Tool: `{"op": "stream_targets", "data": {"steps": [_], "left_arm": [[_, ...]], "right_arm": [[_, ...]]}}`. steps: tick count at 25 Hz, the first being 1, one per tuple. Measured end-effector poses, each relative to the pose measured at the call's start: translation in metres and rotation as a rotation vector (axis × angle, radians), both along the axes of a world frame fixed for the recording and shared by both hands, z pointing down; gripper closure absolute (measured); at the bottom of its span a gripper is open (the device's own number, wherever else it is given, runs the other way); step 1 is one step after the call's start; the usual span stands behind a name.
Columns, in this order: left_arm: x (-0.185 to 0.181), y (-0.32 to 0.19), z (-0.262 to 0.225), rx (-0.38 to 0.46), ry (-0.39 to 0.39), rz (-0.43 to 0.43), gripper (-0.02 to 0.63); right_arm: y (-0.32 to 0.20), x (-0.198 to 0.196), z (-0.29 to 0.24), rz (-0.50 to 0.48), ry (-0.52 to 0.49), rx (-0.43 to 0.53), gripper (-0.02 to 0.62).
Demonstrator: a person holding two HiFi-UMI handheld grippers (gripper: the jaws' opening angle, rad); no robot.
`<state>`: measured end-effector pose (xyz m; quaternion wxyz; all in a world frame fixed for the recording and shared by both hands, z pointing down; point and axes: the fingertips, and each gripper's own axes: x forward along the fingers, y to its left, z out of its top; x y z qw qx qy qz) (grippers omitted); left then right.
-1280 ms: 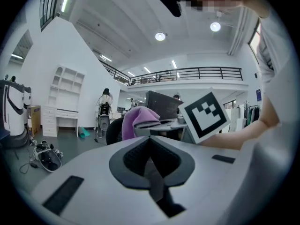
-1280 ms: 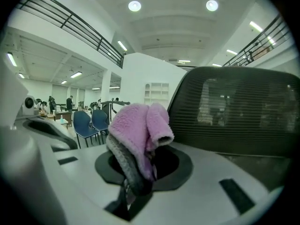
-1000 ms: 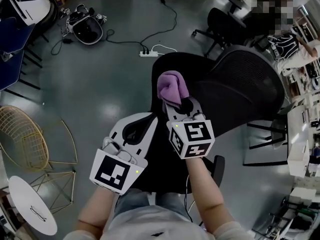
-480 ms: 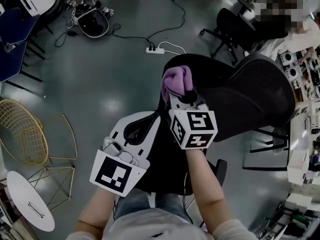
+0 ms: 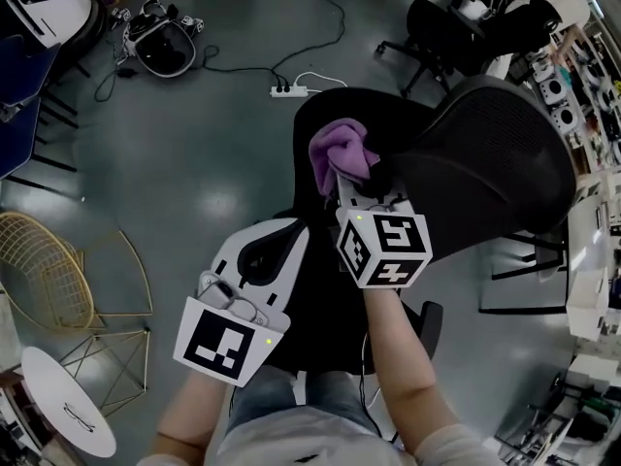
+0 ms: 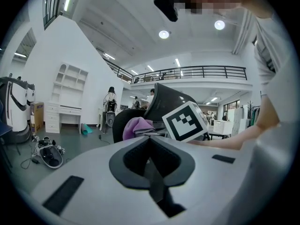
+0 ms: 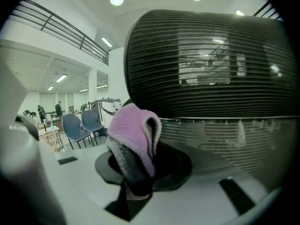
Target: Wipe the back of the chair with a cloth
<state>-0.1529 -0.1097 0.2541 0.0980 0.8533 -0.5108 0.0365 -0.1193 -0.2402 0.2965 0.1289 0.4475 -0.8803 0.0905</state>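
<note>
Right gripper point(image 5: 351, 177) has crept slightly forward over the last second, carrying the bunched pink-purple fleece cloth point(image 5: 340, 148) along the near left edge of the black mesh back of the office chair point(image 5: 485, 163). The left gripper point(image 5: 281, 237) has hardly shifted and sits well to the left of that mesh back, lower in the head view. In the right gripper view the right gripper point(image 7: 133, 179) has its tongs clamped narrow on the cloth point(image 7: 136, 135), which stands up in a folded wad just in front of the mesh back point(image 7: 211, 64), towards its lower left. Whether the cloth actually presses on the mesh I cannot tell. In the left gripper view the left gripper point(image 6: 150, 161) has its tongs drawn together with nothing between them. Judgement: the small advance reads as a wiping stroke starting or barely under way, and most of the mesh back looks not yet covered. Count: one cloth, two grippers, one mesh-backed chair in work. One further black office chair point(image 5: 448, 29) beyond the mesh back, one gold wire chair point(image 5: 47, 272) far to its left, and one white power strip point(image 5: 291, 90) on the floor beyond its left end.
</note>
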Motion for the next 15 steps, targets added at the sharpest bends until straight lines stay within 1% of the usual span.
{"op": "stream_targets", "data": {"steps": [6, 15], "left_arm": [[0.026, -0.002, 0.0, 0.006, -0.01, 0.031, 0.594], [0.059, -0.001, 0.001, -0.001, -0.014, 0.057, 0.594]], "right_arm": [[-0.004, 0.029, 0.003, 0.031, 0.039, 0.019, 0.5], [-0.012, 0.09, 0.007, 0.128, -0.013, -0.023, 0.5]]}}
